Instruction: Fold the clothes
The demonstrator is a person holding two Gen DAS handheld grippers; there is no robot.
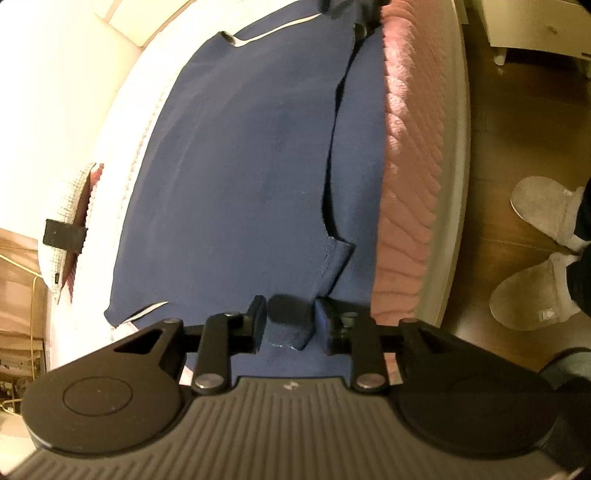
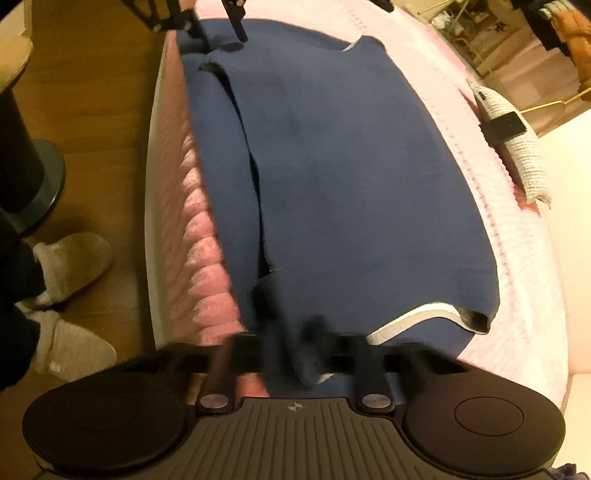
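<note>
A navy garment point(image 1: 240, 166) point(image 2: 351, 184) lies spread flat on a bed, with one long edge folded over into a strip along the pink side. My left gripper point(image 1: 290, 321) is open over one end of that strip, and a stitched hem corner point(image 1: 332, 266) lies loose between its fingers. At the opposite end, my right gripper point(image 2: 291, 332) is blurred. Its fingers look apart, with a dark bunch of the cloth between them. Each gripper shows small at the top of the other's view: the right gripper point(image 1: 351, 14) and the left gripper point(image 2: 214, 22).
A pink ribbed blanket point(image 1: 406, 184) point(image 2: 207, 258) edges the bed beside the garment, and white bedding point(image 1: 122, 177) point(image 2: 517, 258) lies on the far side. A black flat object point(image 1: 61, 236) point(image 2: 506, 129) rests on a white knit pillow. A person's slippered feet point(image 1: 543, 210) point(image 2: 74, 258) stand on the wood floor.
</note>
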